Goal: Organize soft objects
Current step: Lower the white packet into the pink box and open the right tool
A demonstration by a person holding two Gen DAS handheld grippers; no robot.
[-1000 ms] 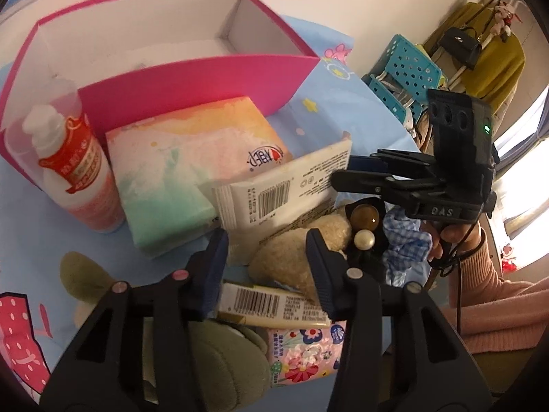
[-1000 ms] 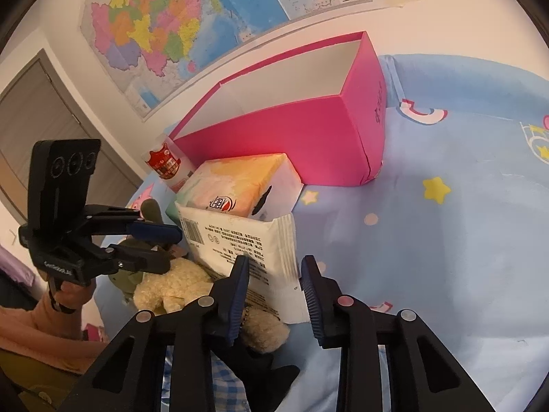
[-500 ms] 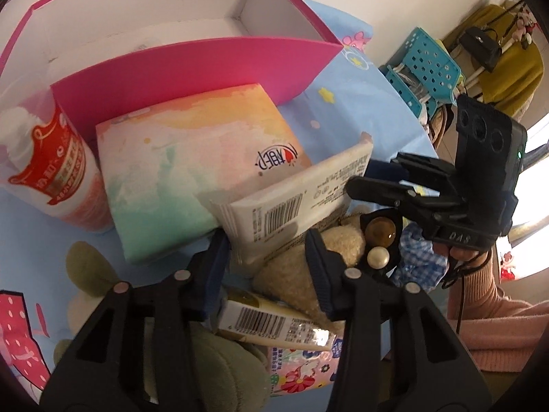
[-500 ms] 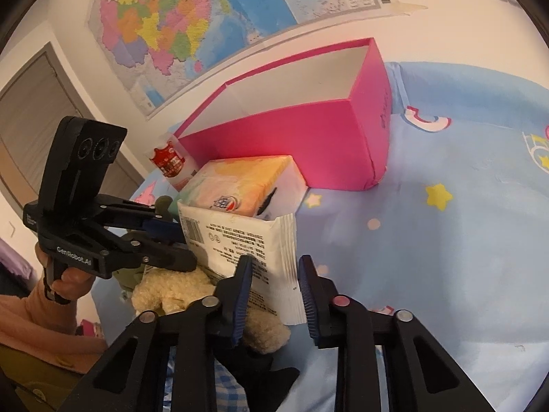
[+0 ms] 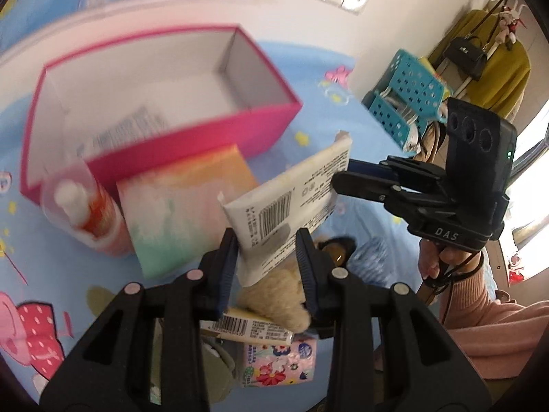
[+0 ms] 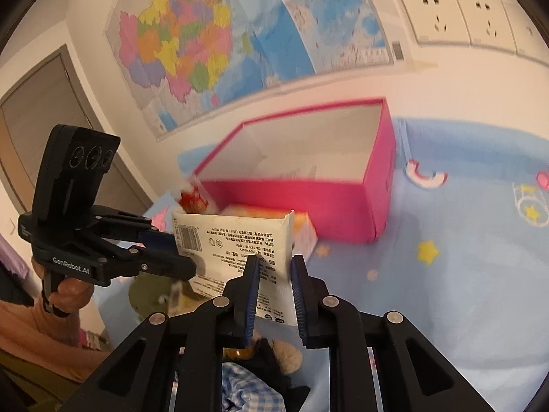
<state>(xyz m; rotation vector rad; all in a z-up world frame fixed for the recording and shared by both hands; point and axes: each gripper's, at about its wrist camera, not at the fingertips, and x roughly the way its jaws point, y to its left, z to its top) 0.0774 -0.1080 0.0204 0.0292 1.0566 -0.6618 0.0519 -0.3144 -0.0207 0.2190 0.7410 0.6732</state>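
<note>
While both my grippers clamp white wipes pack (image 5: pixel 291 202) by opposite ends, jaws having just been closing, pack hangs clear of plush pile (image 5: pixel 274 292). Left gripper (image 5: pixel 266 250) bites barcode end at 6 o'clock; right gripper (image 5: pixel 343 175) pinches far end at 3 o'clock. Step: carry to pink box (image 5: pixel 206 127), 11 o'clock. Next: level pack, lower inside, release together.

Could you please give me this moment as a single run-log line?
left hand-held gripper: closing on white pack | right hand-held gripper: closing on same pack | pack: raised | pink box: open
</note>
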